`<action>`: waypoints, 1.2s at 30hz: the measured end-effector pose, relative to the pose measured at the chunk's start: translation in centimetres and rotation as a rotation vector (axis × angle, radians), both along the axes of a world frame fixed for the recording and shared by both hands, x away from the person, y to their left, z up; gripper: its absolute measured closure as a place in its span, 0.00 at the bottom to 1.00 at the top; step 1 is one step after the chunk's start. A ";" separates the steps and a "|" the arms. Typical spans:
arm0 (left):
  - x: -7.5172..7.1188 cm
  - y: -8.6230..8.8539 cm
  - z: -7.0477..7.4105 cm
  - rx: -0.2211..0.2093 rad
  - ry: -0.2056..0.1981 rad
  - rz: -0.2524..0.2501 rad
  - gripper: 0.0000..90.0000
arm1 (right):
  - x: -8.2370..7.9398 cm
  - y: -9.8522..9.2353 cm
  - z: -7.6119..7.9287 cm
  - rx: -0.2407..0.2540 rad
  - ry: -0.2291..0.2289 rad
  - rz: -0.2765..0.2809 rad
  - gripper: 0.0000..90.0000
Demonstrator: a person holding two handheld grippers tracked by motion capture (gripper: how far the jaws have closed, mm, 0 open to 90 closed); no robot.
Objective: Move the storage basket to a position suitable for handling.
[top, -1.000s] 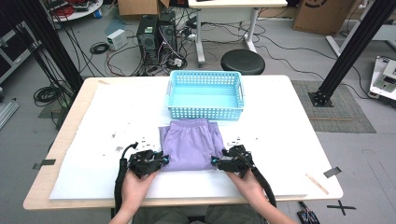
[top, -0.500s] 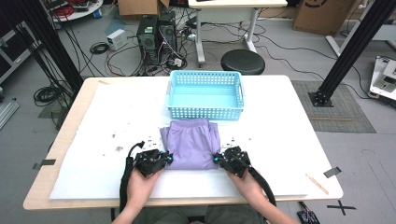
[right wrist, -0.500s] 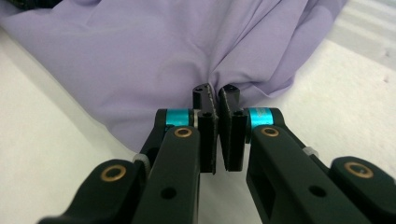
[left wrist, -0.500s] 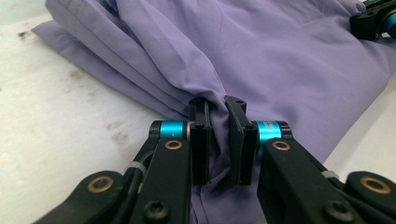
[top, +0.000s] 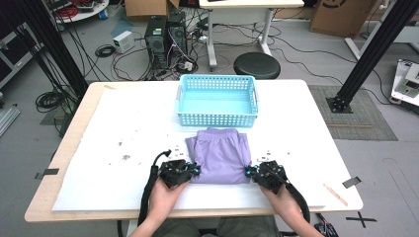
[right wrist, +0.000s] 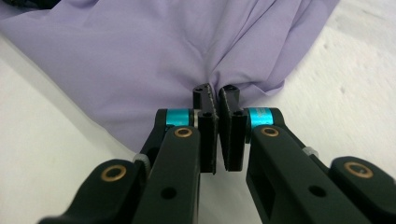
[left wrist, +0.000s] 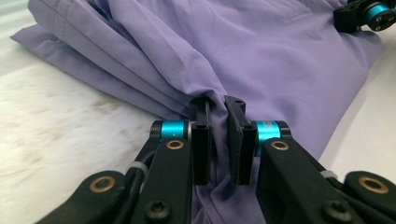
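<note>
A folded purple garment (top: pixel 220 155) lies on the white table cover just in front of the blue basket (top: pixel 217 119). My left gripper (top: pixel 193 171) is shut on the cloth at the garment's near left corner. In the left gripper view its jaws (left wrist: pixel 219 105) pinch a bunched fold of the purple garment (left wrist: pixel 261 56). At the near right corner my right gripper (top: pixel 249 172) is also shut. The right gripper view shows the purple fabric (right wrist: pixel 140 60) gathered between that gripper's tips (right wrist: pixel 215 93). A hand holds each gripper from the table's near edge.
The basket is empty and stands at the table's middle back. Small dark specks (top: pixel 123 157) dot the cover on the left. A wooden stick (top: pixel 335 193) lies near the front right corner. The right gripper's tip (left wrist: pixel 364 14) shows at the far corner of the left gripper view.
Both grippers have come in to the garment's near corners and shut on the cloth. The hands and the garment have shifted a little to the right.
</note>
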State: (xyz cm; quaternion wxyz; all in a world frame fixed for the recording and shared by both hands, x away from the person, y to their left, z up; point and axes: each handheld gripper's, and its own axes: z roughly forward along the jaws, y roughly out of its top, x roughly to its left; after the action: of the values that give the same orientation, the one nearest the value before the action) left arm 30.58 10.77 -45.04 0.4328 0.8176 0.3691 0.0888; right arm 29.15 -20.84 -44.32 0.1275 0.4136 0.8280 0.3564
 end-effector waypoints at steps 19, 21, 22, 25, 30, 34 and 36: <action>-4.0 -1.6 0.0 0.020 -0.016 -0.093 0.90 | -3.9 -3.3 -0.2 0.035 0.020 0.025 0.97; -4.2 -1.7 0.0 0.023 -0.019 -0.096 0.90 | -4.2 -3.3 -0.2 0.033 0.017 0.025 0.97; -4.4 -1.7 0.0 0.022 -0.017 -0.098 0.90 | -4.4 -3.4 -0.2 0.035 0.018 0.022 0.97; -4.7 -1.7 0.0 0.022 -0.018 -0.108 0.90 | -4.8 -3.5 -0.3 0.028 0.009 0.031 0.97; -5.3 -1.8 0.0 0.019 -0.018 -0.111 0.90 | -5.5 -3.6 -0.2 0.028 0.010 0.035 0.97; -5.5 -1.8 0.0 0.020 -0.018 -0.114 0.90 | -5.7 -3.7 -0.3 0.030 0.013 0.035 0.97; -5.4 -1.8 0.0 0.021 -0.021 -0.114 0.87 | -5.7 -3.8 -0.3 0.031 0.006 0.042 0.95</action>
State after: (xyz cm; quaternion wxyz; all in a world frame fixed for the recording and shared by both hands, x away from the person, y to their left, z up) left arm 25.17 9.01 -45.07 0.4325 0.8408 0.3165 0.0764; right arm 23.49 -24.63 -44.57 0.1111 0.3990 0.8314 0.3704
